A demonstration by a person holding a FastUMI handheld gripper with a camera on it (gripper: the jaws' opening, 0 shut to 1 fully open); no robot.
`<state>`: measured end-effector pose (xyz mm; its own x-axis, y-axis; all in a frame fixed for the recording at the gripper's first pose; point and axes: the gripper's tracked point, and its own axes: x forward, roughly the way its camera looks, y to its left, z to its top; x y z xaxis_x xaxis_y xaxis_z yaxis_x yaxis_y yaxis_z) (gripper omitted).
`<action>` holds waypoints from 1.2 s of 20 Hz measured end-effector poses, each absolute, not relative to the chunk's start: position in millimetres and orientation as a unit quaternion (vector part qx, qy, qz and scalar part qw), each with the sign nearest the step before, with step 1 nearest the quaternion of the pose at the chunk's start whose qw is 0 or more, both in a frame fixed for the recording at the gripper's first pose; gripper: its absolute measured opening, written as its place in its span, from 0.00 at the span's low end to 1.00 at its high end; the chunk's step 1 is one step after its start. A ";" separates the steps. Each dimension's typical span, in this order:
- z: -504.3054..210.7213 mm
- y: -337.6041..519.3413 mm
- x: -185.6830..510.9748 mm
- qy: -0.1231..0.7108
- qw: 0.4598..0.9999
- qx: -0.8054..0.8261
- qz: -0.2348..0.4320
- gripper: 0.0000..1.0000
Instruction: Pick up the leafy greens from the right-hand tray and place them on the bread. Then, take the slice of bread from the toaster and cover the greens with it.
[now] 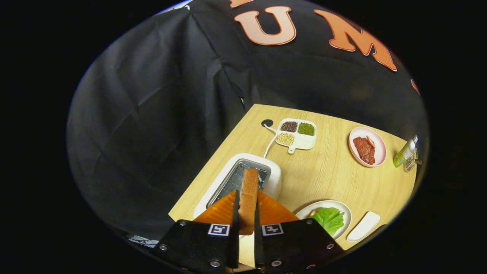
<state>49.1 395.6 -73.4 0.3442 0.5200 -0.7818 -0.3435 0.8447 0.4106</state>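
Above the toaster (243, 179), the hand-held gripper (246, 207) is clamped on the bread slice (248, 198)

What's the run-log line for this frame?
claw: shut on bread slice | slice: above toaster | leafy greens: on plate, uncovered | next: carry slice to greens

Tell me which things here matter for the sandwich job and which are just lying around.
Part of the job:
- slice of bread, clamped upright in the gripper above the toaster
- toaster, under the slice
- leafy greens on the plate beside the toaster

Just lying about:
- divided tray of beans
- pink plate of meat
- green bottle
- small white dish
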 end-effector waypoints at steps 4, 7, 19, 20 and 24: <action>-48.8 368.1 42.3 0.480 0.825 0.108 0.278 0.17; -43.9 347.4 32.6 0.470 0.827 0.121 0.284 0.16; -118.9 269.9 6.1 0.500 0.815 0.135 0.260 0.16; -129.8 264.7 3.0 0.504 0.813 0.134 0.258 0.17; -167.8 252.1 -5.6 0.526 0.798 0.145 0.255 0.16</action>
<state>-5.6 252.1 -167.8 0.3170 0.5601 -0.7654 -0.2548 0.8276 0.5001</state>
